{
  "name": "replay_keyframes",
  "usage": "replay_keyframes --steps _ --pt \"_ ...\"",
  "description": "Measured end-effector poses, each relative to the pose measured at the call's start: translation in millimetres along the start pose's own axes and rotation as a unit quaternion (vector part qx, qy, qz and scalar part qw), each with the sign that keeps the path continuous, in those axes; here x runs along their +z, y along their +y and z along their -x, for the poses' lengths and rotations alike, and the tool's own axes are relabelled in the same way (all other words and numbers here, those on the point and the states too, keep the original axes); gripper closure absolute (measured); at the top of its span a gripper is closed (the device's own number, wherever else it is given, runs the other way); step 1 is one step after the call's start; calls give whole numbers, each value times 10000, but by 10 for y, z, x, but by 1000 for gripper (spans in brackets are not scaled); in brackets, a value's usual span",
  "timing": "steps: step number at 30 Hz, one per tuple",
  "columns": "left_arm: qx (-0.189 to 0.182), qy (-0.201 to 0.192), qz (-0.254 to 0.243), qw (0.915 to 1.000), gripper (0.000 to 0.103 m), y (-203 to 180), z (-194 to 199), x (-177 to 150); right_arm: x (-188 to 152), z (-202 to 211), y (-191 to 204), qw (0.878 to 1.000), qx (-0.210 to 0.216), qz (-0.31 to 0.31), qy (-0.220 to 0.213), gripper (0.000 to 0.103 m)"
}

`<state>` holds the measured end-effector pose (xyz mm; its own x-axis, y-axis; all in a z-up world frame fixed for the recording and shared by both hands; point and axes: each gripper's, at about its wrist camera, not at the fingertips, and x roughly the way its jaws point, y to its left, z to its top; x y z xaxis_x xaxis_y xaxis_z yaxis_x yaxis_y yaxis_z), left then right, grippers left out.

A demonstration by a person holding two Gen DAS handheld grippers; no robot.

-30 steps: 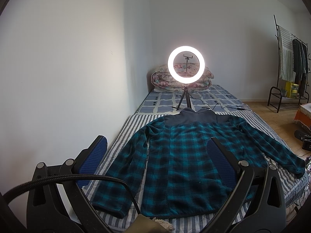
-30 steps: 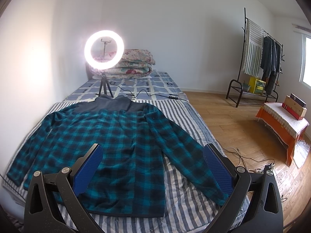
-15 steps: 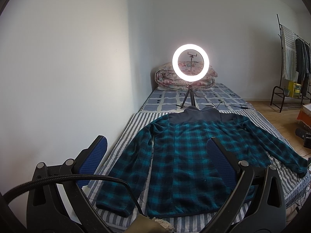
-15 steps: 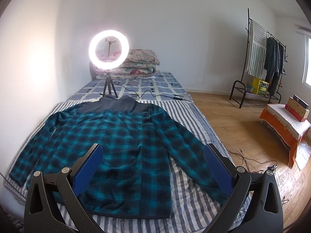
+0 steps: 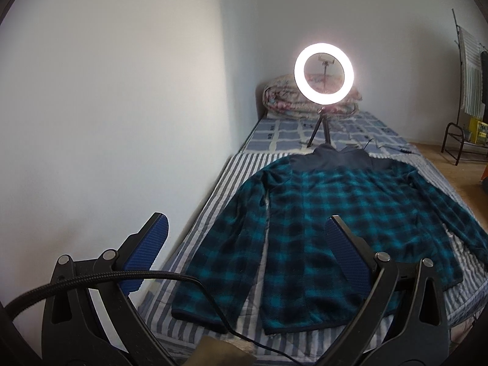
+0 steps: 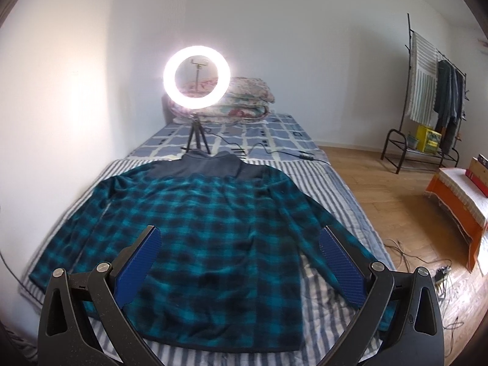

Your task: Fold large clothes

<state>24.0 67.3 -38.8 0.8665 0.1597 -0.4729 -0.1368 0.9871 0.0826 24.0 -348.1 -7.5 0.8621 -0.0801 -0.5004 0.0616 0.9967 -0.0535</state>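
A teal and black plaid fleece jacket [image 5: 329,219] [image 6: 210,228] with a dark grey collar lies flat on the striped bed sheet [image 5: 213,201] [image 6: 332,183], collar away from me and both sleeves spread outward. My left gripper [image 5: 247,238] hovers open above the near left corner of the bed, over the jacket's left sleeve and hem. Over the lower body of the jacket, my right gripper [image 6: 239,244] is held open with nothing between its blue pads. Neither gripper touches the cloth.
A lit ring light on a small tripod [image 5: 324,74] [image 6: 196,76] stands just beyond the collar, its cable [image 6: 268,149] trailing right. Folded quilts [image 6: 244,100] sit at the bed's head. A wall runs along the left; a clothes rack [image 6: 433,91], orange-covered bench [image 6: 460,192] and floor cables [image 6: 427,262] are right.
Both views have swung left: the ring light and jacket sit further right in each frame. The grippers stay open and the jacket has not moved.
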Motion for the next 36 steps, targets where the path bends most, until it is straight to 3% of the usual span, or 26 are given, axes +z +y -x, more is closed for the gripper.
replay_keyframes --steps 11,14,18,22,24,26,28,32,36 --pt "151 667 149 9975 1 417 -516 -281 0 -109 260 9985 317 414 -151 0" --pt "-42 1036 318 9941 12 518 -711 -374 12 -148 315 9980 454 440 -28 0" --pt "-308 1728 851 9808 40 757 -1062 -572 25 -178 401 9966 701 433 84 0" --pt "-378 2195 1129 9683 51 947 -1293 -807 7 -177 470 9948 858 533 112 0" --pt "-587 2154 1338 9655 53 1029 -1241 -851 -20 -193 500 9939 933 577 145 0" --pt "-623 1948 1380 9691 53 1087 -1108 -813 -46 -203 505 9930 981 637 177 0" --pt "-593 1664 1306 9756 53 1098 -869 -701 -80 -208 491 9923 1003 688 227 0" --pt "-878 1177 1343 9800 53 1109 -252 -447 -77 -191 463 9916 1110 599 284 0" --pt "-1225 1101 1331 9773 53 1141 281 -258 -73 -105 493 9912 1149 631 169 0"
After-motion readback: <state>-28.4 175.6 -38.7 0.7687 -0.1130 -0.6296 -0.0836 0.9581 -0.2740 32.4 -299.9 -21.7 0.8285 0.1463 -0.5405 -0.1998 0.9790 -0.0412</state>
